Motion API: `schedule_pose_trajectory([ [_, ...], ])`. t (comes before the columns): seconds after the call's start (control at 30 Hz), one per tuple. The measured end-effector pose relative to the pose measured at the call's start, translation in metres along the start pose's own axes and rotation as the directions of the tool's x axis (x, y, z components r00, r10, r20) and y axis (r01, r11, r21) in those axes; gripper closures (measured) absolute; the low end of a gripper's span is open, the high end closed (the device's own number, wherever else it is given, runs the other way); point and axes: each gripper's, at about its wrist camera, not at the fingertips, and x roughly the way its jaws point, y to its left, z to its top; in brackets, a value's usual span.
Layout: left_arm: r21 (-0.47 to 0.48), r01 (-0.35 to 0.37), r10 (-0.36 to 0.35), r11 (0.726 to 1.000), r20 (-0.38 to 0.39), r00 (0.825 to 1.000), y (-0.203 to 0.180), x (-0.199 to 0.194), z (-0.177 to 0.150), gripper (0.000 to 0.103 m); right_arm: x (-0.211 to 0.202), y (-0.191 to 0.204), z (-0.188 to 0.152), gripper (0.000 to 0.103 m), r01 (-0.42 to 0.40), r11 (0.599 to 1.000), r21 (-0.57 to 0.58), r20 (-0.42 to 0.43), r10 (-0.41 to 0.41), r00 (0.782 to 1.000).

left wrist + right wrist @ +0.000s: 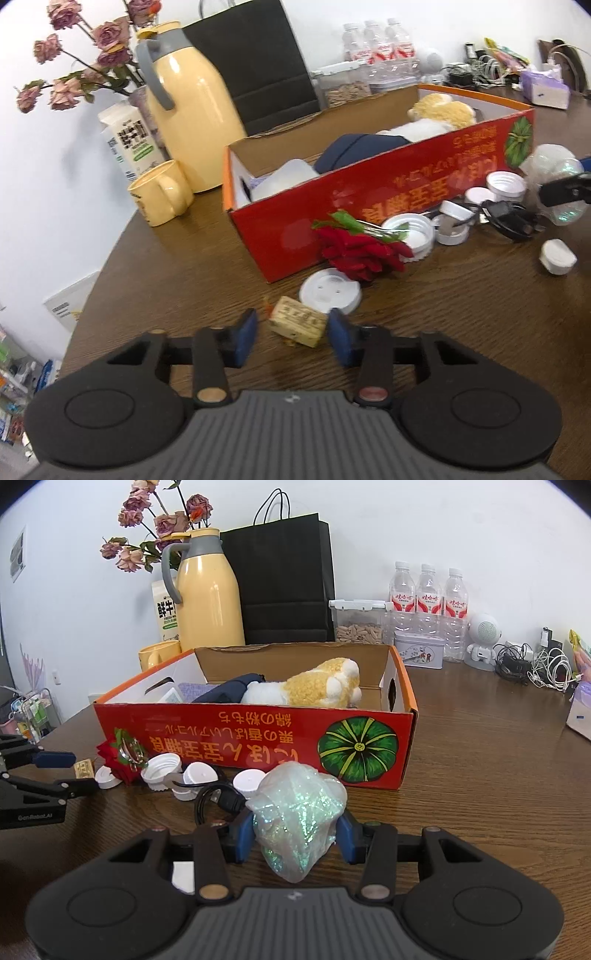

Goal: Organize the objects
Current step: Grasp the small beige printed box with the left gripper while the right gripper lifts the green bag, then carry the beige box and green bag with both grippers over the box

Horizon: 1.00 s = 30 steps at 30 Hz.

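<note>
- Right gripper (295, 836): jaws pressed against both sides of a crumpled iridescent film bundle (297, 812), held just in front of the red cardboard box (258, 738); the bundle is soft and bulges above and below the pads, so it could squeeze out or shed from the grip if tilted on the way over the box wall
- Left gripper (291, 338): jaws moderately wide, straddling a small printed tan block (297, 325) that lies on the wooden table (461, 314); contact with the pads cannot be told, and closing off-centre would likely twist the block or push it away
- Obstacles near the block: a flat white lid (328, 291) just beyond it and a red fabric rose (360, 251) against the box front; either may be nudged by a forward reach
- Clutter between the grippers: white bottle caps (199, 773) and a coiled black cable (218, 799) lying beside the bundle, where the cable might snag
- Box contents: plush toy (314, 685) and dark blue cloth (229, 690) occupy the middle, leaving limited room
- Background: yellow thermos (208, 590), yellow mug (162, 192), black paper bag (284, 576), water bottles (428, 602), all well apart from the work
</note>
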Motion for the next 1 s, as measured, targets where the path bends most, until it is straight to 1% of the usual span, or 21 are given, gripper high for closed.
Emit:
schedule_pose_trajectory([
  [0.1,-0.002,0.002,-0.002,1.000,0.007,1.000,0.001,0.000,-0.002,0.067,0.000,0.000,0.000,0.059,0.000,1.000,0.000,0.000,0.000,1.000],
  [0.3,-0.041,0.002,-0.001,0.999,0.016,1.000,0.006,-0.004,-0.003,0.068,0.000,0.000,0.000,0.059,0.000,1.000,0.000,0.001,0.000,1.000],
  [0.63,-0.137,0.000,0.010,0.991,0.075,0.997,0.018,-0.020,0.003,0.068,-0.004,0.002,0.001,0.059,-0.019,1.000,-0.006,0.021,0.019,1.000],
  [0.8,-0.193,0.000,0.025,0.981,0.127,0.992,0.026,-0.030,0.015,0.068,-0.009,0.004,0.007,0.059,-0.012,1.000,-0.021,0.035,0.013,0.999],
  [1.0,-0.278,0.022,0.035,0.960,0.197,0.980,0.038,-0.035,0.040,0.068,-0.017,0.010,0.024,0.059,-0.028,0.998,-0.050,0.088,0.032,0.996],
])
